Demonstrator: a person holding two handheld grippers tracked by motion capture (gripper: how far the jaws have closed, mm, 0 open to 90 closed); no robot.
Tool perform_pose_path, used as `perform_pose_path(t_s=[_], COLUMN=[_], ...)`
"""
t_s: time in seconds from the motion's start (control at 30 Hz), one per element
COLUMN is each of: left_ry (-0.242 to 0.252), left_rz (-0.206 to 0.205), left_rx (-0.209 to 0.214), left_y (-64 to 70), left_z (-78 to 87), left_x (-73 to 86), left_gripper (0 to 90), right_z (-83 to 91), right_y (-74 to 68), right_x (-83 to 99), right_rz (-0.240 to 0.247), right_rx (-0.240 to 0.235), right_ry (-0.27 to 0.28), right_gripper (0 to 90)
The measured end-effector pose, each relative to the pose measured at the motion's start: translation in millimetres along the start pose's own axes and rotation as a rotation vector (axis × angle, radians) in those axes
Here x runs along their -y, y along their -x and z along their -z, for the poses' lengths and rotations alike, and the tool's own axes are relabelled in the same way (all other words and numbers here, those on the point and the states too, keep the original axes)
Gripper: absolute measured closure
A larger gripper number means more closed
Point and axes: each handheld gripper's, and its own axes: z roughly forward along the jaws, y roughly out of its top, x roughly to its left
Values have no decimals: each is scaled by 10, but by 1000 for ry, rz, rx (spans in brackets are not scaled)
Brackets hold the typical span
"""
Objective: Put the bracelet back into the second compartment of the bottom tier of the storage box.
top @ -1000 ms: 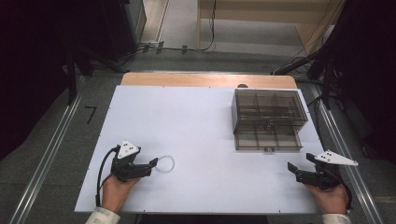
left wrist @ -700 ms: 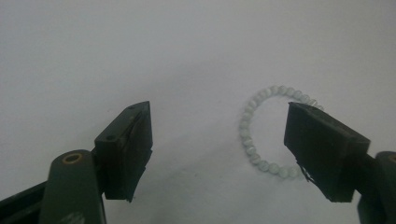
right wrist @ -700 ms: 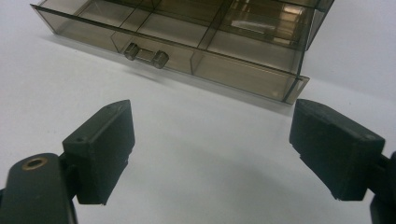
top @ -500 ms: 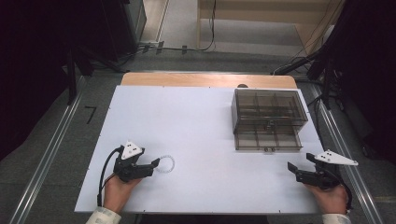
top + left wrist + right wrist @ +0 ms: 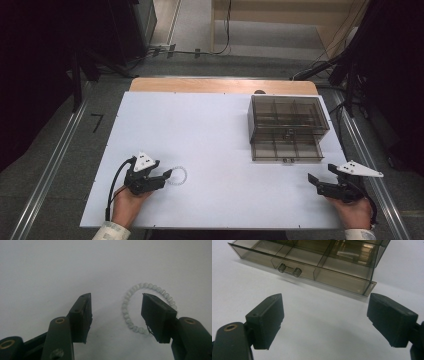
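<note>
Left gripper at lower left of high view, jaws apart, one jaw tip set inside bead bracelet, other outside ring. Bracelet lies flat on white table, lower left of centre. Smoked drawer box sits upper right, bottom drawer pulled out. Right gripper at lower right, jaws wide apart, holding nothing, near drawer.

Left gripper low at the near-left, jaws apart; right gripper near-right, jaws wide
</note>
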Motion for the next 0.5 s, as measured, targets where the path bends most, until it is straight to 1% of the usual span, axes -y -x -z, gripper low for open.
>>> perform_pose_path(t_s=[0.03, 0.13, 0.17, 0.3, 0.43, 0.5], left_ry=[-1, -10, -8, -22, -30, -40], left_rz=[0, -18, -18, -36, -42, -46], left_rx=[-1, -5, -4, 2, 4, 10], left_y=[4, 16, 21, 37, 55, 56], left_z=[-6, -10, -14, -27, -43, -49], left_x=[0, 0, 0, 1, 4, 4], left_gripper=[439, 491, 491, 560, 615, 625], right_z=[-1, -2, -2, -4, -6, -7], right_y=[1, -2, -2, -3, -5, -5], right_x=[0, 0, 0, -2, -2, -1], right_rz=[2, 2, 2, 2, 0, 0], right_rx=[0, 0, 0, 1, 1, 1], right_ry=[0, -2, -2, -1, -3, -3], right_gripper=[125, 125, 125, 125, 125, 125])
